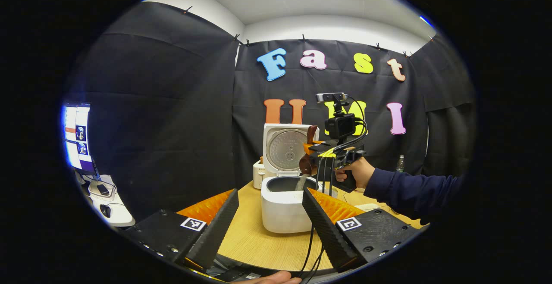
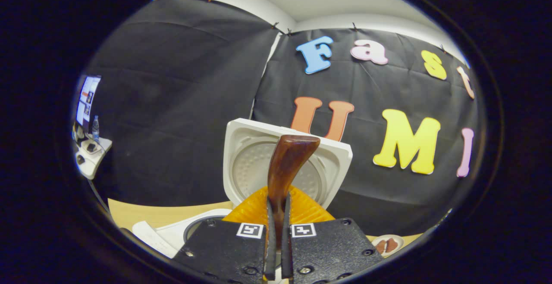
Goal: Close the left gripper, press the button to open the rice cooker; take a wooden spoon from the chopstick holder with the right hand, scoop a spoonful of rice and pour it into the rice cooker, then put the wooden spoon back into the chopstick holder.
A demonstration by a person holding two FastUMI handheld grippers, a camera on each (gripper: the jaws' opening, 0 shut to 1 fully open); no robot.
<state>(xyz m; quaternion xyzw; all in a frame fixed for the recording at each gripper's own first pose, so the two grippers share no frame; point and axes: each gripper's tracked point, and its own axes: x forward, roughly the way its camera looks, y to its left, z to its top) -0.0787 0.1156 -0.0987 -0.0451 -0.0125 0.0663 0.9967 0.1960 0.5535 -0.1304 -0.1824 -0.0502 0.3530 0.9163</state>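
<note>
The white rice cooker (image 1: 282, 208) stands on the wooden table with its lid (image 1: 284, 146) up and the inner pot showing. My left gripper (image 1: 271, 193) is open in front of it, one finger on each side of the body and not touching it. Above the pot, my right gripper (image 1: 311, 152), held by a hand (image 1: 358, 172), is shut on the brown wooden spoon (image 1: 304, 166), which is tipped; a pale stream runs from it into the pot. In the right gripper view the gripper (image 2: 278, 202) clamps the spoon's handle (image 2: 286, 167) in front of the raised lid (image 2: 241, 146).
A small pale container (image 1: 258, 174) sits behind the cooker to its left. A little dish (image 2: 387, 244) lies on the table (image 1: 254, 241) to the right. A side desk with a monitor (image 1: 77, 133) is far left. A dark sleeve (image 1: 409, 189) reaches in from the right.
</note>
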